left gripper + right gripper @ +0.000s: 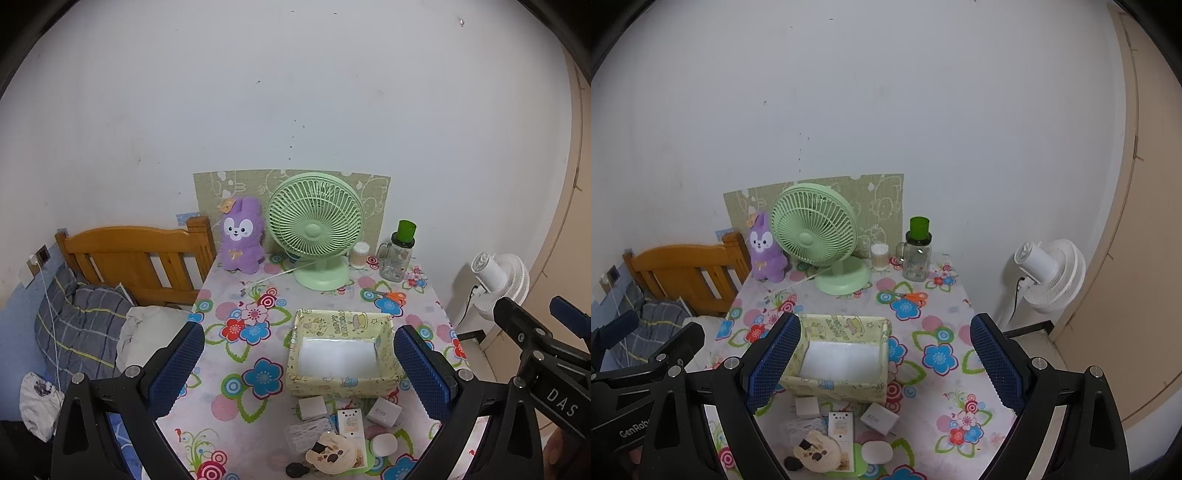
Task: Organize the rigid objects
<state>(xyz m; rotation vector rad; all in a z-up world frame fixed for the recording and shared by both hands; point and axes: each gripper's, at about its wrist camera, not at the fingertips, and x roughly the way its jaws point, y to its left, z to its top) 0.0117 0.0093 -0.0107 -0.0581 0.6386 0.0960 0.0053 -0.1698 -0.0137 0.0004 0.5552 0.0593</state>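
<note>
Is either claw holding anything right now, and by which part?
Nothing is held. The left claw and right claw both stand open above the table, pads bare.

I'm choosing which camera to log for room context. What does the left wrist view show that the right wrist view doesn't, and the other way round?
Only the left wrist view shows the white pillow and crumpled white cloth beside the table. Only the right wrist view shows the whole white standing fan, clear of any gripper. Both share the open-top yellow box, green desk fan, purple plush rabbit, orange scissors, and 45W charger.
</note>
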